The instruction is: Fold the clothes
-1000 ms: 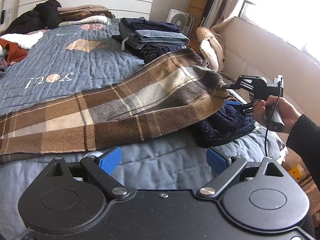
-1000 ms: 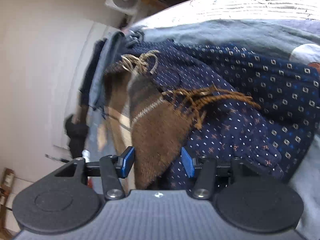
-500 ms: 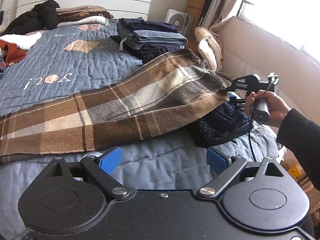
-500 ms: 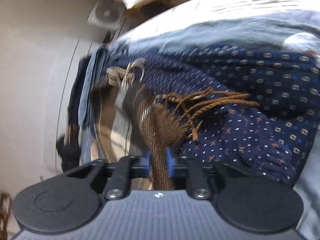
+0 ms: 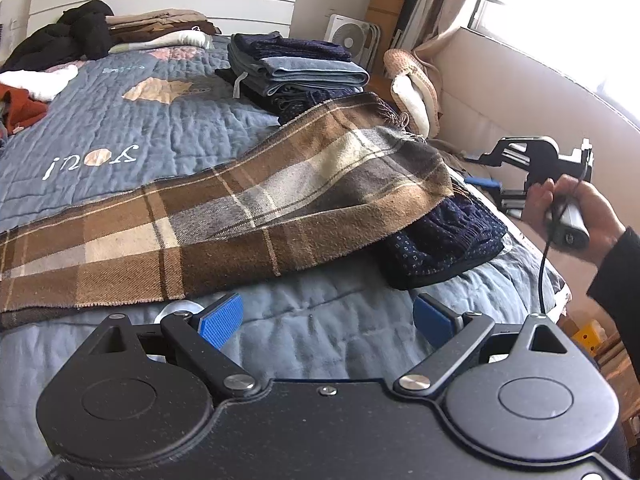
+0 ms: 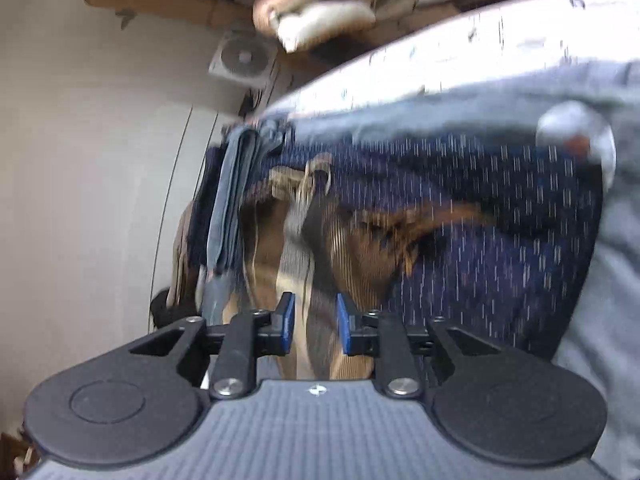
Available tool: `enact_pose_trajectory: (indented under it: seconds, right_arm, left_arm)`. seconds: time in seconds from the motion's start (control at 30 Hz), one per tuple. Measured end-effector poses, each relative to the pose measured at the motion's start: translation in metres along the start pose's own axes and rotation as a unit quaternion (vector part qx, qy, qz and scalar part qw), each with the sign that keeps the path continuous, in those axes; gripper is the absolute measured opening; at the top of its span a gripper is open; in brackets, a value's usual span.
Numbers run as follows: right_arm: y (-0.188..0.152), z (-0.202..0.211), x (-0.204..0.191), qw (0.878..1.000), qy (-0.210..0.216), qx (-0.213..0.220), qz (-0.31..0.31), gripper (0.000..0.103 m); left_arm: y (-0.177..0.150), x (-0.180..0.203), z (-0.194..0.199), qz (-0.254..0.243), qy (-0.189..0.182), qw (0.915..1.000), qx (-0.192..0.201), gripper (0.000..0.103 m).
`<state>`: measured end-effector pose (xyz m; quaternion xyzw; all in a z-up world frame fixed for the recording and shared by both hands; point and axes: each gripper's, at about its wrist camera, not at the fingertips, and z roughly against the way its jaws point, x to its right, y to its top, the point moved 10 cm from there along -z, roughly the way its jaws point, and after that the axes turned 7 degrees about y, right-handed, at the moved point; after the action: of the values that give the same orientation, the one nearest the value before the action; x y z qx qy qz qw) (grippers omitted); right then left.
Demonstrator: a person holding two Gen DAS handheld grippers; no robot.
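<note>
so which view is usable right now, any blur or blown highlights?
Left wrist view: sharp, with fisheye bending at the edges; the window at upper right is blown out white, while the plaid scarf is evenly lit. Right wrist view: streaky motion blur over the scarf and the dotted navy garment; only the right gripper itself stays crisp.

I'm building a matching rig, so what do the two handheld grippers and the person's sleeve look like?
Both the left gripper and right gripper have matte black bodies with two round discs, black link arms with silver pivot screws, and blue ribbed pads on the fingers. The right one has a grey-ended handle with a thin black cable. The sleeve is dark.
</note>
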<state>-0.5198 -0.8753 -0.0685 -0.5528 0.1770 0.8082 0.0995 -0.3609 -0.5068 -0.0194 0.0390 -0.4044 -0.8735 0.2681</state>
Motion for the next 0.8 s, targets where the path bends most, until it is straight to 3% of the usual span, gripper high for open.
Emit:
enact_pose_trajectory:
  seconds: [0.13,0.33,0.47,0.57,0.63,0.8]
  right_arm:
    - [-0.028,-0.005,0.006,1.000,-0.011,-0.028,0.004,0.043]
    - [-0.045,-0.026,0.012,0.998,-0.027,-0.048,0.029,0.044]
    - [-0.035,-0.042,0.011,0.998,-0.028,-0.028,0.044,0.044]
    - [-0.025,-0.046,0.005,0.999,-0.009,-0.010,0.043,0.031]
    - [-0.020,-0.043,-0.002,0.999,-0.003,0.008,0.046,0.009]
    - [-0.004,-0.015,-0.030,0.994,0.027,0.078,0.069,0.005]
  left_arm:
    - [0.000,-0.001,0.000,0.003,-0.001,1.0000,-0.001,0.091]
    - [0.000,0.000,0.001,0.002,-0.001,1.0000,0.000,0.092]
    - [0.000,0.000,0.001,0.003,-0.001,1.0000,-0.001,0.092]
    - [0.000,-0.001,0.000,0.004,0.000,1.0000,-0.001,0.092]
    - [0.000,-0.002,-0.001,0.006,0.000,1.0000,-0.003,0.092]
    - [-0.002,-0.003,-0.002,0.006,-0.001,1.0000,-0.005,0.092]
